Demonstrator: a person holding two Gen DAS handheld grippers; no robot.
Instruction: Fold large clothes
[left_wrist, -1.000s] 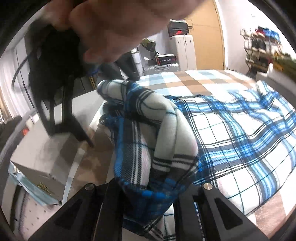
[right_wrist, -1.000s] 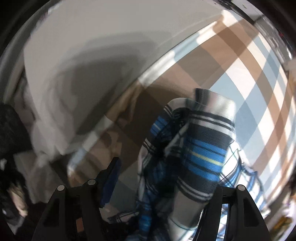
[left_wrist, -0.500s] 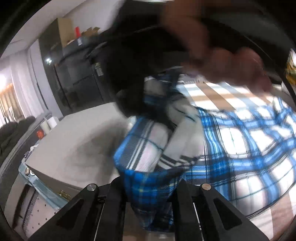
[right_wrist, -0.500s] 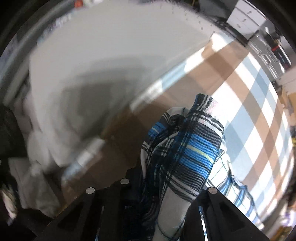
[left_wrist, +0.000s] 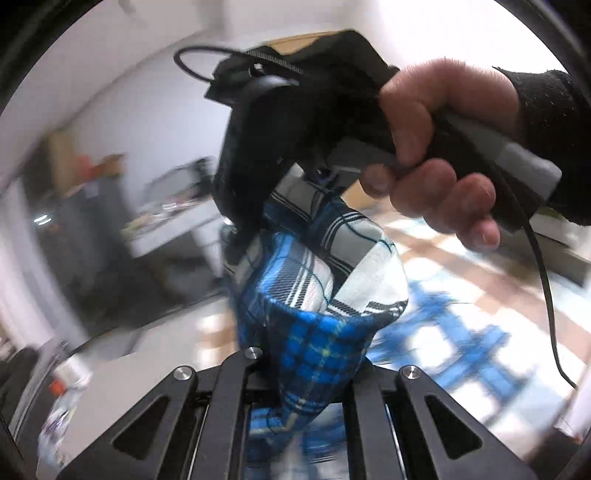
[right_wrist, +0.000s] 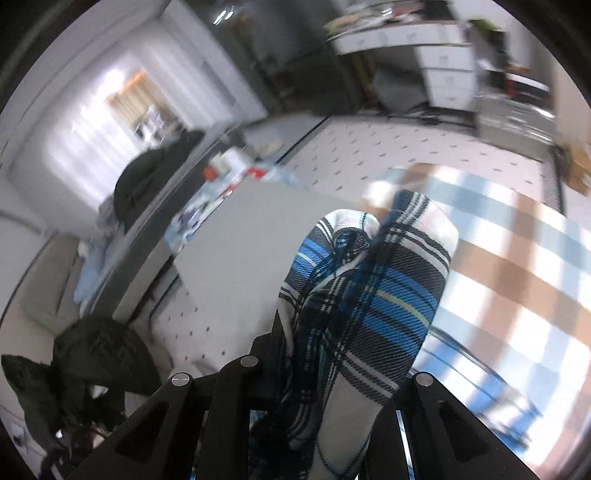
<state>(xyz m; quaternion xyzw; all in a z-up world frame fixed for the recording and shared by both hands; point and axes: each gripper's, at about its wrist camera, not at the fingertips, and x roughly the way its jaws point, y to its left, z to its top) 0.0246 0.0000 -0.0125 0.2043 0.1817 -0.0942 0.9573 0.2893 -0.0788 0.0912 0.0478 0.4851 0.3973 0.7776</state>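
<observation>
- Here the left gripper (left_wrist: 306, 373) has its jaws pressed together on a bunched corner of the plaid shirt (left_wrist: 317, 295), and the cloth bulges up out of the pinch in a rounded fold.
- In the left wrist view the right gripper (left_wrist: 255, 218), held by a hand (left_wrist: 439, 147) in a dark sleeve, bites into the same bundle from above, so the two grips sit close together on one wad.
- From its own camera the right gripper (right_wrist: 332, 387) shows narrow jaws pinching a thick roll of the shirt (right_wrist: 369, 288).
- The shirt is lifted off the bed (right_wrist: 517, 280); the rest of it trails down, blurred, over the checked bedspread.
- Risk, as I judge it: both grips hold gathered layers, not one clean edge, so spreading the hands may open the shirt crooked or pull out only an inner layer.
- A quick lift could also let the thick roll slip from the right jaws, since soft folds compress and creep.
- The dangling cable (left_wrist: 546, 295) near the hand might snag the cloth.
- The fabric looks like soft woven flannel, blue, white and black plaid with a thin yellow line; it is limp, thick where doubled, and rounds over rather than creasing sharply.
- The bedspread is flat, with broad tan, pale blue and white checks.
</observation>
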